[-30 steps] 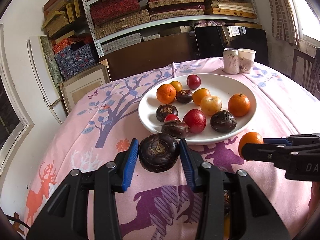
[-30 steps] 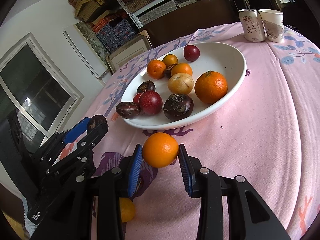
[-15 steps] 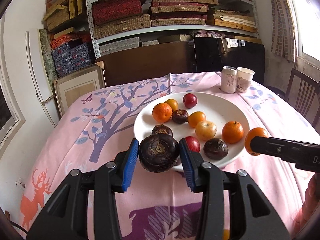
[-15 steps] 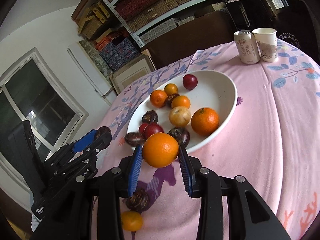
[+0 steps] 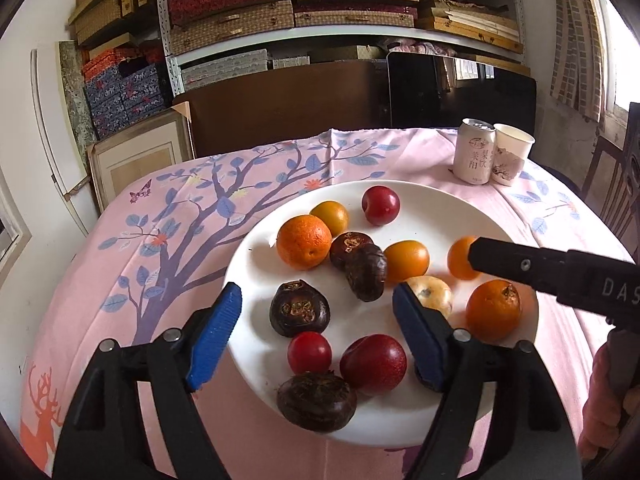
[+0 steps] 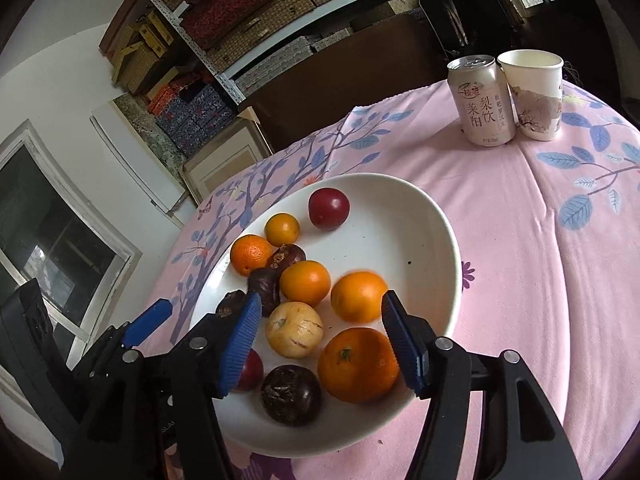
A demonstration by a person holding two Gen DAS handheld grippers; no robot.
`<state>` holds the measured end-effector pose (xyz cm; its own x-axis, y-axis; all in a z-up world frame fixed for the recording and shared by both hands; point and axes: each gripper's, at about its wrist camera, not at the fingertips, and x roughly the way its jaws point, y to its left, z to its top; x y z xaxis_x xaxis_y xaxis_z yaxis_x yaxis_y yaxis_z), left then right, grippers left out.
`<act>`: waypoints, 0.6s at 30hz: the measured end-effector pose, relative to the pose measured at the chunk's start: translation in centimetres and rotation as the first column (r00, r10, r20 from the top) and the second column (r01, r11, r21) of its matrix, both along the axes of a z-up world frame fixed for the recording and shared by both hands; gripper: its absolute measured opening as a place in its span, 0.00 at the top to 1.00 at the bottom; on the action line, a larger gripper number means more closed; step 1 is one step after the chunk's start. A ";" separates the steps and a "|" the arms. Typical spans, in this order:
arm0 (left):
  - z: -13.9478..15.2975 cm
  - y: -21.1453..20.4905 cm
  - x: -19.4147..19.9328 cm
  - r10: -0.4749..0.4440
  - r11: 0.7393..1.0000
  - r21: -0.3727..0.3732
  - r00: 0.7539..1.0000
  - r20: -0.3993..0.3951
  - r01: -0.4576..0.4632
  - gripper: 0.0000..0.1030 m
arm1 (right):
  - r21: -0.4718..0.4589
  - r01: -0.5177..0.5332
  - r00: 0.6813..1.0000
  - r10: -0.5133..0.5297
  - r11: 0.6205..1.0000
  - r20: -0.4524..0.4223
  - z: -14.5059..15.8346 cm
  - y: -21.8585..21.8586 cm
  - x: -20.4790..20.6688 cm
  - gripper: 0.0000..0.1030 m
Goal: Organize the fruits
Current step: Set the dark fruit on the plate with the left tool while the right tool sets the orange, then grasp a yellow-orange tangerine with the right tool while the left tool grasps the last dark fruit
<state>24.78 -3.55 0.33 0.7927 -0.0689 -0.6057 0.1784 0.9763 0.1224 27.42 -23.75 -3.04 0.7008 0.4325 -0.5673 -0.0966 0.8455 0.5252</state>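
A white plate (image 5: 424, 200) on the pink tablecloth holds several oranges, red plums and dark brown fruits. My left gripper (image 5: 316, 336) is open and empty above the plate's near side; a dark brown fruit (image 5: 365, 266) lies just beyond it. My right gripper (image 6: 320, 338) is open and empty over the plate; a blurred orange (image 6: 358, 296) lies just ahead between its fingers. The plate also shows in the right wrist view (image 6: 400, 216). The right gripper shows as a black bar in the left wrist view (image 5: 520, 266).
A drink can (image 5: 474, 150) and a paper cup (image 5: 510, 152) stand side by side at the table's far right. Shelves of boxes (image 5: 280, 12) and a dark cabinet stand behind the table. A chair (image 5: 616, 184) is at the right.
Both grippers moved forward over the plate and opened. The left let go of its dark brown fruit and the right let go of its orange; both now lie on the plate.
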 end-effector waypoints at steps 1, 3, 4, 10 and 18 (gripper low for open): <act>0.2 0.3 -0.4 0.005 1.000 -0.010 1.000 0.005 -0.004 0.27 | 0.012 0.003 1.000 -0.003 1.000 0.006 0.2 -0.2 -0.3 0.38; 0.6 1.1 -1.4 0.002 0.999 -0.041 1.000 0.007 -0.001 0.25 | 0.041 0.005 1.000 -0.005 0.999 0.012 0.5 -0.6 -1.3 0.38; 0.8 1.4 -2.0 0.001 0.999 -0.052 1.000 0.013 0.000 0.23 | 0.044 0.003 1.000 -0.004 0.999 0.016 0.7 -0.7 -1.8 0.38; 0.1 2.6 -6.1 0.002 0.999 -0.042 1.000 0.023 -0.001 0.16 | 0.008 -0.028 0.998 0.027 1.000 0.050 0.8 0.1 -6.2 0.38; -0.5 6.3 -9.4 0.125 0.990 -0.071 0.992 0.034 -0.122 0.05 | -0.058 -0.157 0.987 0.159 0.986 0.031 -0.7 2.8 -12.3 0.34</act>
